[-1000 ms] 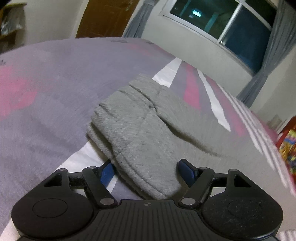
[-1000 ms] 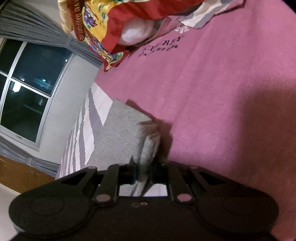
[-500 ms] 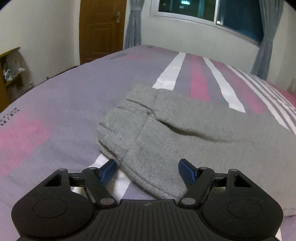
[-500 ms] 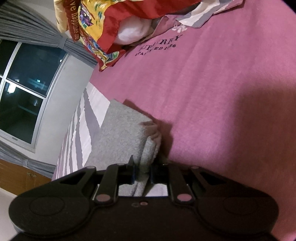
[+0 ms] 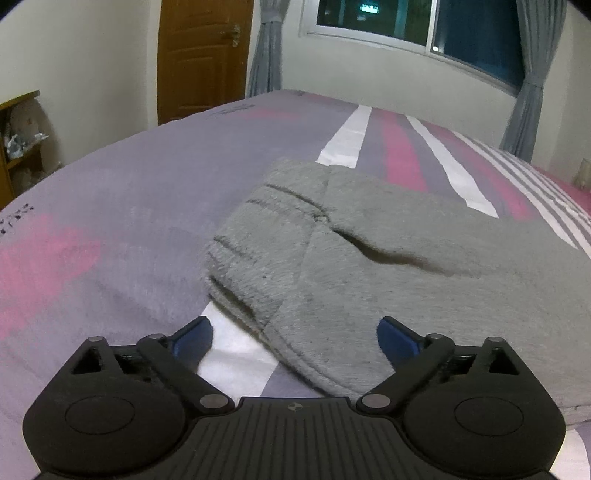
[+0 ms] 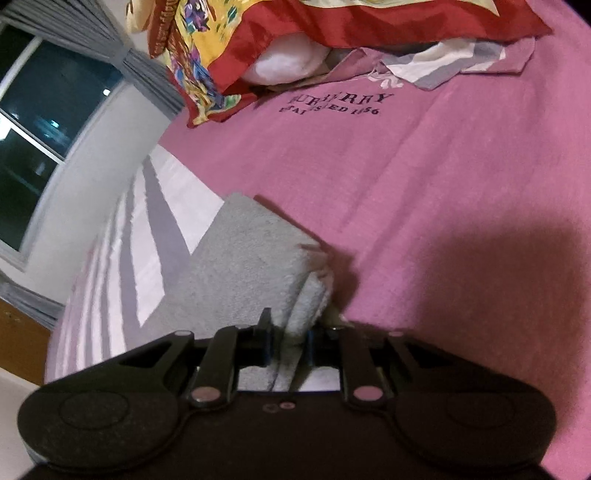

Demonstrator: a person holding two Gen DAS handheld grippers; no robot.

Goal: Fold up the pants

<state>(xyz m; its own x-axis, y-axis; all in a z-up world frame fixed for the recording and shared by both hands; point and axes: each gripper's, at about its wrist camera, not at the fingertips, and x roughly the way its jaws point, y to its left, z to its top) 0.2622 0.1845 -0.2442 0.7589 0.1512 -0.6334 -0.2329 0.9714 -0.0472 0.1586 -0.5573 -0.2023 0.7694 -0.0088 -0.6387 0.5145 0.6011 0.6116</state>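
Observation:
Grey fleece pants (image 5: 369, 251) lie folded over on the striped bedspread (image 5: 110, 206). In the left wrist view my left gripper (image 5: 295, 334) is open, its blue pads either side of the near folded corner, not gripping it. In the right wrist view my right gripper (image 6: 288, 343) is shut on the edge of the grey pants (image 6: 240, 280), which run away from the jaws over the pink part of the spread (image 6: 443, 206). The cloth between the pads is partly hidden by the fingers.
A red and yellow pillow (image 6: 258, 40) and loose striped cloth (image 6: 454, 62) lie at the head of the bed. A window with grey curtains (image 5: 424, 29), a brown door (image 5: 199, 59) and a wooden shelf (image 5: 18, 140) stand beyond the bed.
The left gripper has levelled out and drawn back a little from the pants corner, staying open. The right gripper keeps its hold and has shifted slightly with the cloth.

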